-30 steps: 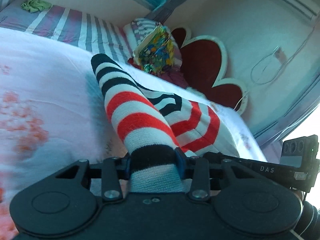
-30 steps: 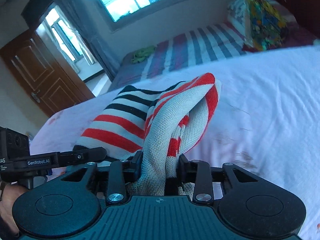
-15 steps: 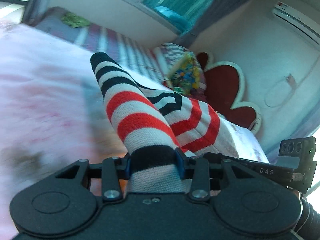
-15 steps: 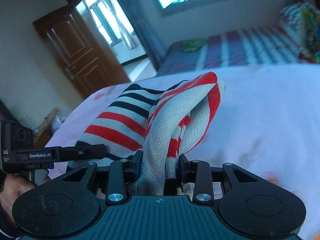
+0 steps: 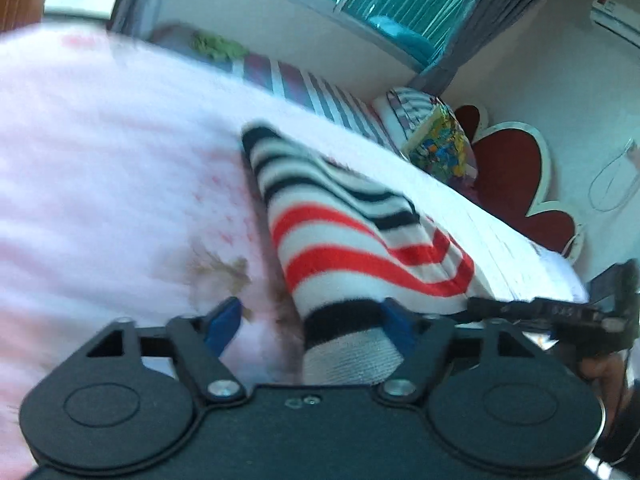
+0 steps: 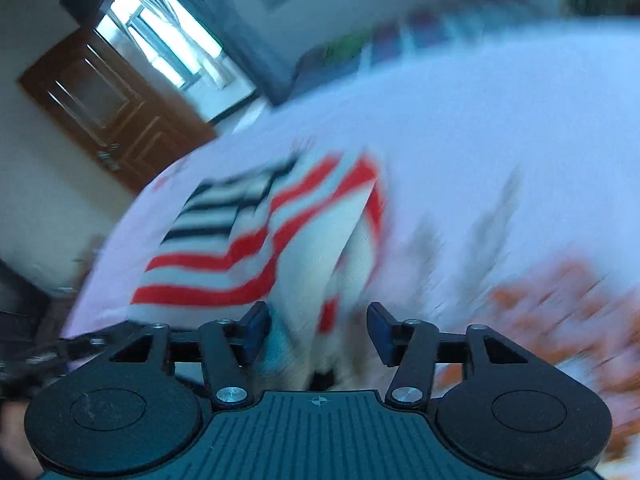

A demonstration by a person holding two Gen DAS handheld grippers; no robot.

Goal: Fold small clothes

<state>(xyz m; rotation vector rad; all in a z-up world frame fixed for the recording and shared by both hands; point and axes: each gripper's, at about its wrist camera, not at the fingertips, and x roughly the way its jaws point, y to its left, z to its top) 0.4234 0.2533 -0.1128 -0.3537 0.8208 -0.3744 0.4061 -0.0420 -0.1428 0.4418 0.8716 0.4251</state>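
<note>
A small knitted garment with red, black and white stripes (image 5: 344, 240) lies folded on the pink-white bedsheet (image 5: 100, 184). My left gripper (image 5: 312, 320) is open; the garment's near edge lies between its spread fingers, against the right one. In the right wrist view, which is blurred, the same garment (image 6: 256, 248) lies in front of my right gripper (image 6: 316, 332), which is open with the cloth's edge loose between its fingers. The other gripper shows at the right edge of the left view (image 5: 560, 312).
A striped purple blanket (image 5: 304, 88), a colourful pillow (image 5: 440, 144) and a red headboard (image 5: 512, 176) are at the far end of the bed. A green cloth (image 5: 216, 46) lies far back. A brown door (image 6: 104, 108) stands at the left.
Both grippers have opened and let go of the striped garment, which has dropped flatter onto the bed. Both cameras have swung, and the right view is now motion-blurred.
</note>
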